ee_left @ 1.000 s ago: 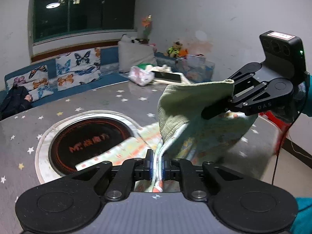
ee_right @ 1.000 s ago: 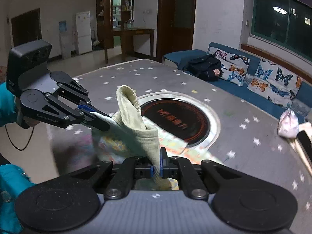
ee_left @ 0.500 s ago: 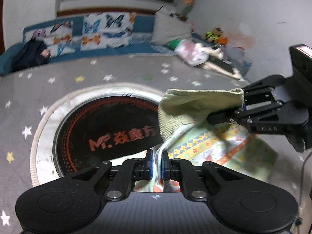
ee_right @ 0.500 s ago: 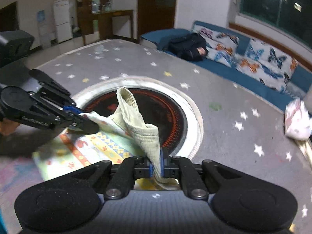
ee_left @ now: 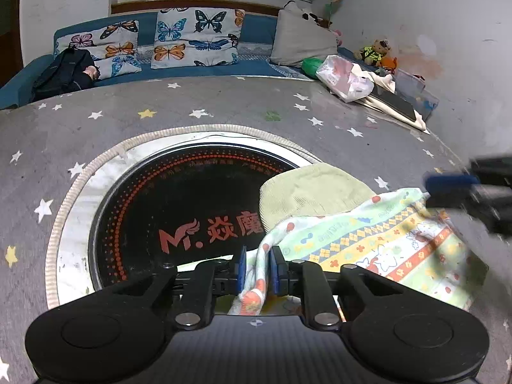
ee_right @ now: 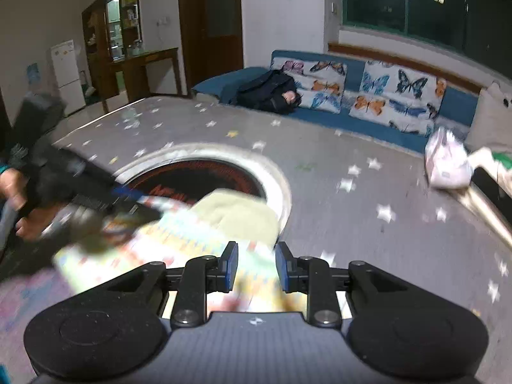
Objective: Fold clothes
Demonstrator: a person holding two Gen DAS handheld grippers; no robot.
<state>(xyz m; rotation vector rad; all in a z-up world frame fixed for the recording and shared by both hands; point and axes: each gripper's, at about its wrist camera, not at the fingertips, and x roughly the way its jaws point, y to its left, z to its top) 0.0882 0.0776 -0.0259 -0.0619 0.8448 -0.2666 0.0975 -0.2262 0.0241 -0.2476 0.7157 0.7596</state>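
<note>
Patterned garment [ee_left: 368,243] between parted left claw [ee_left: 257,268] pads.

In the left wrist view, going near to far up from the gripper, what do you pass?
left gripper → patterned garment → pale green ribbed cuff → white ring of the round cooktop → green mark on the star-print table cover → butterfly cushions

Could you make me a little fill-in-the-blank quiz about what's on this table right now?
1. The patterned garment lies on a grey table cover printed with ____.
2. The garment's plain ribbed band is pale ____.
3. The right gripper has its jaws ____.
4. The cushions on the blue sofa show ____.

Missing words: stars; green; open; butterflies
</note>
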